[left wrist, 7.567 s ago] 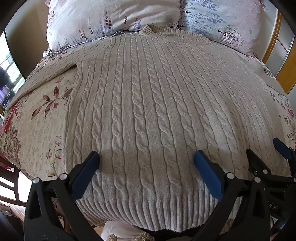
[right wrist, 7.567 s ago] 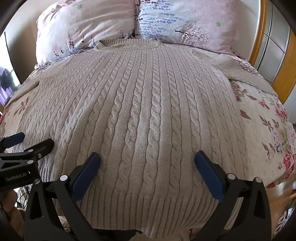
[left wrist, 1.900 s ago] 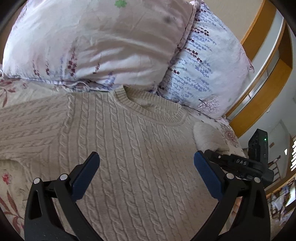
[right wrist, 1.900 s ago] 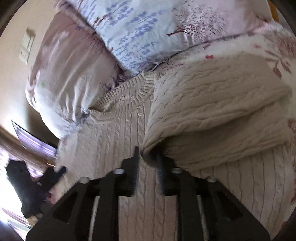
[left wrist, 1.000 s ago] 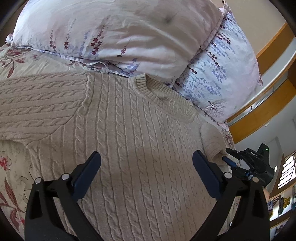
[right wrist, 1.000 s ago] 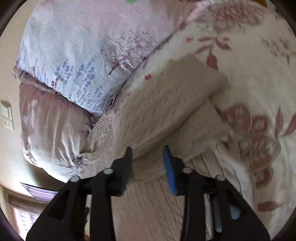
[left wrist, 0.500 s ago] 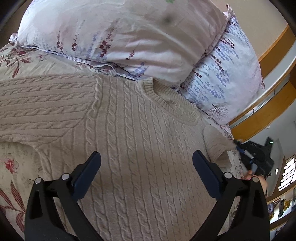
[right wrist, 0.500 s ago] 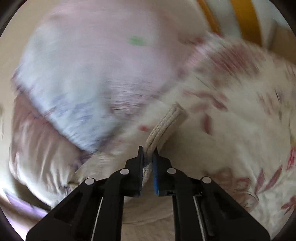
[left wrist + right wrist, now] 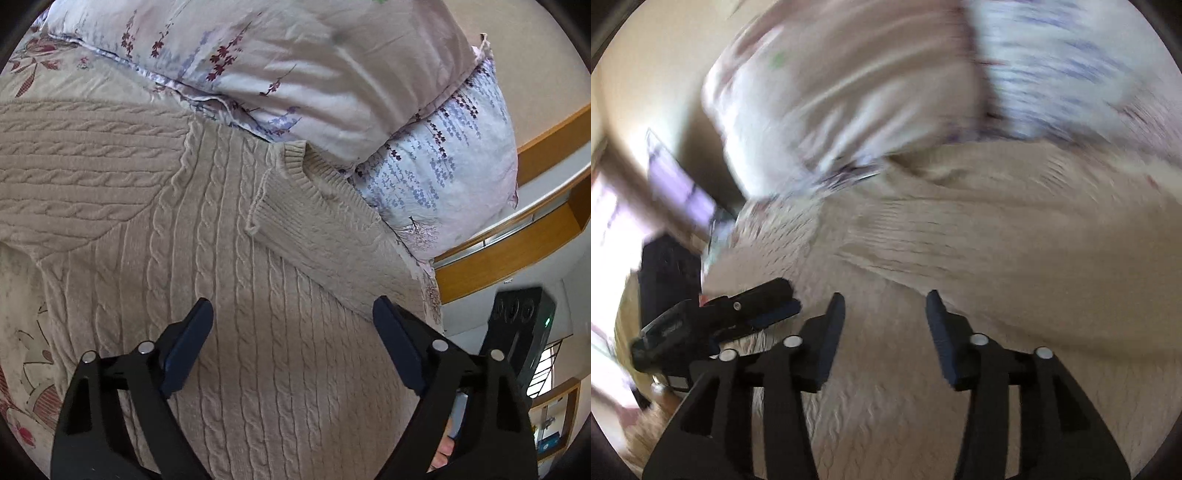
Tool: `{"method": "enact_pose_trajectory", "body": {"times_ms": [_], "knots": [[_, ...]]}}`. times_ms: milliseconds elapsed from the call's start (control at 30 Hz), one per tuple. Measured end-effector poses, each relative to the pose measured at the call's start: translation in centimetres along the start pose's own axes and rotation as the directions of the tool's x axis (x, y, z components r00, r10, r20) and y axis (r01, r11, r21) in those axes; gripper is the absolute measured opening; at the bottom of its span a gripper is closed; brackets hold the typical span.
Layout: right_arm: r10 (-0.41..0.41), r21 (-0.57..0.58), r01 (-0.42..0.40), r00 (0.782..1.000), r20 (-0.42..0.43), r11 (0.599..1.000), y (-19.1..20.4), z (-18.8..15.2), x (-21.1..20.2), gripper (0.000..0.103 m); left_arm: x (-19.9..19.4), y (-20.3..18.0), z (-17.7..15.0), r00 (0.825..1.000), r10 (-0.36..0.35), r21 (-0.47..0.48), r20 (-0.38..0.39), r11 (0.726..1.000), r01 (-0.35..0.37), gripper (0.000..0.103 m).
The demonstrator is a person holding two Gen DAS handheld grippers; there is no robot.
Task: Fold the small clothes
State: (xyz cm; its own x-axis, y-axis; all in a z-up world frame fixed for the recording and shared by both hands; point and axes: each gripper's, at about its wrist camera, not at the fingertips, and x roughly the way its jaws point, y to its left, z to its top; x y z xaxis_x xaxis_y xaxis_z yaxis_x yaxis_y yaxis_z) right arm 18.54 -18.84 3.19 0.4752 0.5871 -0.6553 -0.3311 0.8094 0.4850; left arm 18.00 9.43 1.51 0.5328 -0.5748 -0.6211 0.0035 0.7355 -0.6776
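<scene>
The left gripper hovers low over the body of the beige cable-knit sweater, its blue-padded jaws spread wide with nothing between them, pointing toward 12 o'clock at the collar; the right gripper hangs over the same sweater in a motion-blurred view, jaws parted and empty, with the left gripper's fingers seen at 9 o'clock; the sweater lies flat on the floral bedsheet, collar at 12 o'clock against two pillows, one sleeve folded across the chest from 3 o'clock, its ribbed cuff near the collar, the other sleeve stretched toward 9 o'clock; white lettering on the left gripper's body in the right view is too blurred to read.
</scene>
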Motion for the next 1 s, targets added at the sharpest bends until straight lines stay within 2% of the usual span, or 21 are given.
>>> {"method": "enact_pose_trajectory", "body": {"times_ms": [33, 100, 133, 200, 233, 267, 367, 433, 500, 567, 600, 633, 667, 733, 767, 833, 900, 1000], "knots": [[0.008, 0.078, -0.009, 1.0, 0.012, 0.997, -1.7, -0.2, -1.0, 0.049, 0.2, 0.0, 0.1, 1.0, 0.002, -0.008, -0.005, 1.0, -0.002, 0.081], [0.018, 0.291, -0.036, 0.998, 0.062, 0.956, -6.1, -0.9, -3.5, 0.049, 0.7, 0.2, 0.6, 1.0, -0.003, -0.036, -0.017, 0.999, 0.002, 0.075], [0.005, 0.375, -0.038, 0.996, 0.089, 0.926, -8.1, -1.5, -4.6, 0.049, 1.1, 0.3, 0.9, 1.0, -0.01, -0.06, -0.024, 0.998, 0.009, 0.07], [-0.073, 0.539, -0.021, 0.986, 0.151, 0.842, -12.5, -3.0, -7.2, 0.049, 1.7, 0.5, 1.5, 0.999, -0.022, -0.101, -0.03, 0.995, 0.018, 0.064], [-0.101, 0.578, -0.015, 0.981, 0.168, 0.816, -13.9, -3.4, -7.8, 0.049, 2.3, 0.6, 2.0, 0.999, -0.029, -0.13, -0.038, 0.991, 0.023, 0.06], [-0.136, 0.637, -0.015, 0.973, 0.187, 0.771, -15.5, -4.3, -8.6, 0.049, 2.6, 0.6, 2.2, 0.999, -0.032, -0.14, -0.042, 0.99, 0.025, 0.058], [-0.163, 0.73, -0.059, 0.96, 0.229, 0.681, -18.2, -5.9, -9.5, 0.048, 3.9, 0.5, 3.1, 0.999, -0.025, -0.168, -0.048, 0.986, 0.017, 0.041], [-0.17, 0.753, -0.09, 0.95, 0.261, 0.652, -18.9, -6.4, -9.7, 0.046, 4.6, 0.6, 3.6, 0.999, -0.012, -0.188, -0.043, 0.982, 0.003, 0.032], [-0.198, 0.754, -0.089, 0.939, 0.281, 0.651, -19.0, -6.2, -9.6, 0.045, 5.3, 0.9, 3.9, 0.999, 0.001, -0.213, -0.041, 0.977, -0.01, 0.024], [-0.233, 0.745, -0.062, 0.93, 0.285, 0.664, -19.1, -5.7, -9.7, 0.031, 5.9, 1.1, 4.1, 0.999, 0.009, -0.226, -0.039, 0.974, -0.017, 0.009], [-0.234, 0.74, -0.058, 0.93, 0.285, 0.67, -19.2, -5.4, -9.5, 0.016, 6.1, 1.1, 4.3, 0.999, 0.013, -0.219, -0.034, 0.975, -0.02, 0.009], [-0.229, 0.735, -0.063, 0.929, 0.291, 0.675, -19.5, -5.2, -9.4, 0.01, 6.2, 1.0, 4.3, 0.999, 0.021, -0.209, -0.028, 0.978, -0.026, 0.008], [-0.223, 0.725, -0.082, 0.923, 0.315, 0.684, -19.4, -5.1, -9.5, 0.009, 6.1, 0.8, 4.3, 0.999, 0.025, -0.2, -0.021, 0.979, -0.029, 0.008], [-0.24, 0.699, -0.106, 0.894, 0.379, 0.708, -18.5, -4.9, -10.4, 0.008, 5.3, 0.5, 3.9, 1.0, 0.023, -0.185, 0.001, 0.983, -0.022, 0.007], [-0.256, 0.682, -0.109, 0.875, 0.412, 0.723, -18.2, -5.0, -11.1, 0.008, 4.9, 0.4, 3.6, 1.0, 0.019, -0.178, 0.007, 0.984, -0.017, 0.007], [-0.29, 0.677, -0.092, 0.856, 0.429, 0.731, -17.9, -5.4, -11.9, 0.007, 4.0, 0.2, 2.7, 1.0, 0.004, -0.169, 0.013, 0.986, -0.002, 0.007], [-0.32, 0.686, -0.048, 0.86, 0.399, 0.726, -17.9, -5.8, -11.6, 0.008, 3.5, 0.0, 1.8, 1.0, 0.015, -0.151, 0.012, 0.988, -0.013, 0.007], [-0.347, 0.691, 0.032, 0.881, 0.322, 0.722, -18.1, -6.0, -10.1, 0.008, 3.4, 0.0, 0.6, 0.998, 0.059, -0.131, 0.017, 0.99, -0.056, 0.007]]}}
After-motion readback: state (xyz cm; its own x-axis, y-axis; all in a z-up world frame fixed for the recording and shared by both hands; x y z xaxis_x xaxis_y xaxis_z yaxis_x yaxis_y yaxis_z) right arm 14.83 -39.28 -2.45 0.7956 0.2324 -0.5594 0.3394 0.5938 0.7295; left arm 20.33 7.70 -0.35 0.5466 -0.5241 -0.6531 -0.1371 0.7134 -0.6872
